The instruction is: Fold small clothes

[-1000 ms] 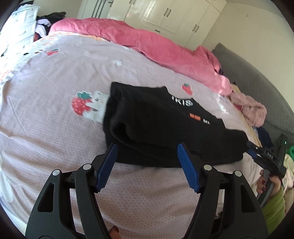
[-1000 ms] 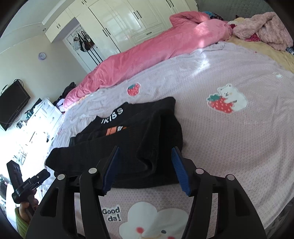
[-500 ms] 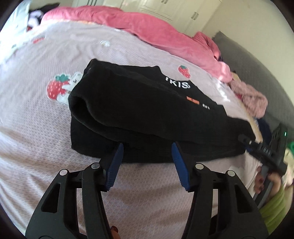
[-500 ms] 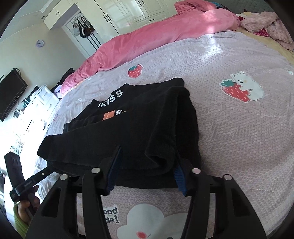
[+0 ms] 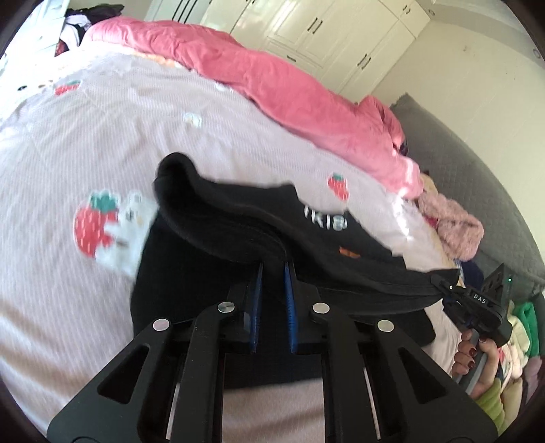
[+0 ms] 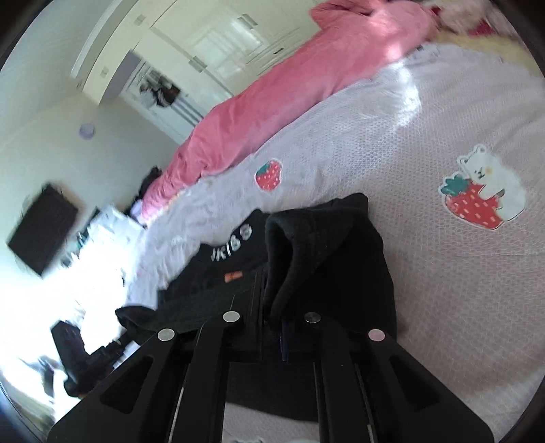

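A black garment [image 5: 238, 225] with white letters and an orange tag lies partly folded on the pink strawberry-print bed cover [image 5: 85, 136]. My left gripper [image 5: 272, 269] is shut on the near edge of its upper layer and lifts it off the lower layer. My right gripper [image 6: 272, 306] is shut on the same black garment [image 6: 323, 255], whose edge stands up in a raised fold between the fingers. The right gripper also shows in the left wrist view [image 5: 473, 300], pinching the garment's far end.
A pink duvet [image 5: 272, 88] lies along the far side of the bed, white wardrobes [image 5: 306, 30] behind it. A fluffy pink item [image 5: 453, 228] and a clothes pile [image 5: 517, 334] sit at the right. A grey headboard [image 5: 477, 163] borders the bed.
Both grippers went from open at the garment's near edge to shut on it. The upper layer has been lifted off the bed.
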`<state>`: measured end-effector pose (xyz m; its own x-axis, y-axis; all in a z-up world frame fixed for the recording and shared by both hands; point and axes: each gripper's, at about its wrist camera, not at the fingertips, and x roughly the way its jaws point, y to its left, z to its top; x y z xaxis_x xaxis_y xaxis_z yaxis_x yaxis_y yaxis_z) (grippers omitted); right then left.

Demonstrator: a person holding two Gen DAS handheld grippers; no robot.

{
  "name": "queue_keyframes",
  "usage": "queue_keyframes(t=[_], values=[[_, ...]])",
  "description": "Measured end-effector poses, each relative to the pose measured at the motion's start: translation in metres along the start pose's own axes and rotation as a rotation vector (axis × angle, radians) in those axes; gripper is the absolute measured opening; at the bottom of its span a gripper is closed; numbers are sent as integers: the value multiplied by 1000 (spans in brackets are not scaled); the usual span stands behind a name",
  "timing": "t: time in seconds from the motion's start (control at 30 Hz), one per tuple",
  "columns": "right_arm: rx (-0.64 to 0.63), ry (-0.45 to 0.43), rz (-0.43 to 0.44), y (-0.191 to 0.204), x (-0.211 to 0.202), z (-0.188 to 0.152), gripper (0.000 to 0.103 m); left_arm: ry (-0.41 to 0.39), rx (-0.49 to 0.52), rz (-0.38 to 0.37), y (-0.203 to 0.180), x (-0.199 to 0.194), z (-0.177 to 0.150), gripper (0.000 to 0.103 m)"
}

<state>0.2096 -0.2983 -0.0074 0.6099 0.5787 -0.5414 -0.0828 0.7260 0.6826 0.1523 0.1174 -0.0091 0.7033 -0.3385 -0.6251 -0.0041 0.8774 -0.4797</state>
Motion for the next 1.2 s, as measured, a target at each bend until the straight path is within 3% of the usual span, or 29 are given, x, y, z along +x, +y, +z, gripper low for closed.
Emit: queue_keyframes(t=[0.2, 0.27, 0.33, 0.4, 0.53, 0.63, 0.87, 1.03, 1.2], values=[[-21, 4, -73, 0, 31, 21, 10, -42, -2, 71, 14, 17, 28, 9], [-24, -8, -86, -2, 37, 24, 12, -47, -31, 59, 22, 18, 32, 9], [-30, -27, -86, -3, 36, 24, 18, -58, -35, 67, 26, 15, 34, 9], [-23, -87, -75, -4, 25, 28, 39, -66, -30, 73, 30, 11, 35, 9], [-20, -196, -88, -7, 2, 37, 47, -76, -41, 100, 37, 6, 36, 9], [-54, -226, -157, -7, -7, 37, 49, -75, -43, 129, 39, 6, 37, 18], [-200, -129, -421, -8, 17, 31, 52, -41, -2, 205, 42, 17, 37, 25], [-252, -63, -429, -6, 42, 30, 51, 7, 40, 263, 44, 36, 41, 34], [-299, -18, -472, -8, 63, 29, 51, 39, 48, 288, 50, 51, 42, 34]])
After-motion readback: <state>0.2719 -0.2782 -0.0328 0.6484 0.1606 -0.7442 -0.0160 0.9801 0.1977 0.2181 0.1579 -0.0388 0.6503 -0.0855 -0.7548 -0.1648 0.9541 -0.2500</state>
